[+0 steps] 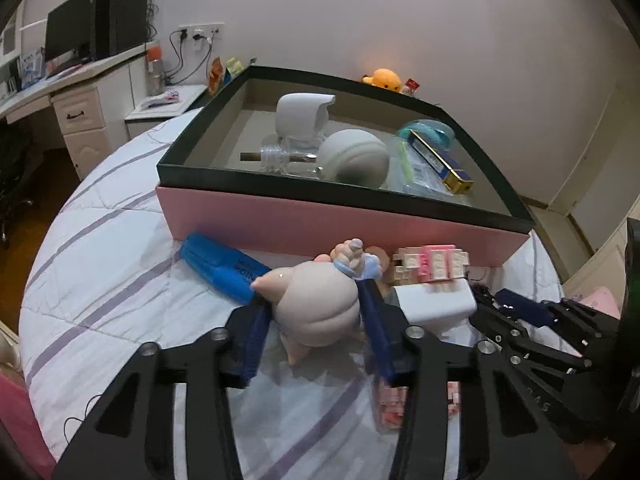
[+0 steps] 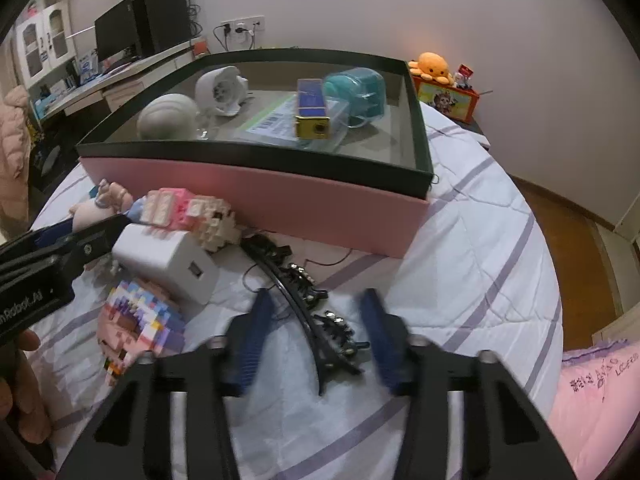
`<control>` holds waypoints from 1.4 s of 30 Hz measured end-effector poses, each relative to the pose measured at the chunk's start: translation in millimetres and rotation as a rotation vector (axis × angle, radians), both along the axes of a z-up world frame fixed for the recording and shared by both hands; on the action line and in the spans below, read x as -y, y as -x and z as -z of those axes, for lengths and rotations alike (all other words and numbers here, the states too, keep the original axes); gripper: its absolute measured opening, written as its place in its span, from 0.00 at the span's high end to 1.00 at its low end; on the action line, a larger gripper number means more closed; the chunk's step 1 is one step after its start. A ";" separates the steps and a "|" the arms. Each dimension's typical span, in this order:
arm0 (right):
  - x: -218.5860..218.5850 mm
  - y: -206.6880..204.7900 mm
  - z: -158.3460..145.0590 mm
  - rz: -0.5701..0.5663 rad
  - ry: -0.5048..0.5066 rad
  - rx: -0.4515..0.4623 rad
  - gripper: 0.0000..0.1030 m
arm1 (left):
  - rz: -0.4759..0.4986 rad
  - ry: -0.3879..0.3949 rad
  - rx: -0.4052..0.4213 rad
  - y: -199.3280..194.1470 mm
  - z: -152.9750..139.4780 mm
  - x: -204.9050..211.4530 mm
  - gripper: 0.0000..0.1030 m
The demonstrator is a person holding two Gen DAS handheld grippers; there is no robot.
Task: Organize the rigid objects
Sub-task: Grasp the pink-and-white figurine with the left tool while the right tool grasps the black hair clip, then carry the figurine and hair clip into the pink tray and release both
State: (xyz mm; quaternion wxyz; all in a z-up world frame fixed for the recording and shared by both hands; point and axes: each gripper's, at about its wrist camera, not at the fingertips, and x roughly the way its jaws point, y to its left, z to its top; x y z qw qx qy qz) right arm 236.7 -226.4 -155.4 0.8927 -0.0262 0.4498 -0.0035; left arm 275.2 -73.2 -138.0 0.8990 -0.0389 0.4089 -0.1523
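The left gripper [image 1: 316,312] squeezes a pink pig toy [image 1: 320,304] between its blue fingers [image 1: 252,340] on the bed [image 1: 120,280]. The right gripper [image 2: 316,336] is part open around a black hair clip [image 2: 316,320], and its fingers are not touching the clip. Just past both grippers lie a white charger [image 2: 168,260] and block toys [image 2: 188,212]. Farther off sits the pink box [image 2: 320,204].
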 end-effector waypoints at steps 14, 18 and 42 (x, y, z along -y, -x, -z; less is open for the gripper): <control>-3.9 -2.7 0.9 -0.018 -0.001 0.005 0.77 | 0.015 -0.015 0.010 -1.8 -0.9 1.2 0.55; -2.2 -3.2 -1.2 -0.017 -0.032 -0.002 0.81 | 0.019 0.019 -0.005 -0.4 -1.4 -4.2 0.58; -2.7 19.0 -50.6 -0.051 -0.279 0.094 0.82 | -0.033 0.015 0.074 25.7 -35.0 -46.2 0.59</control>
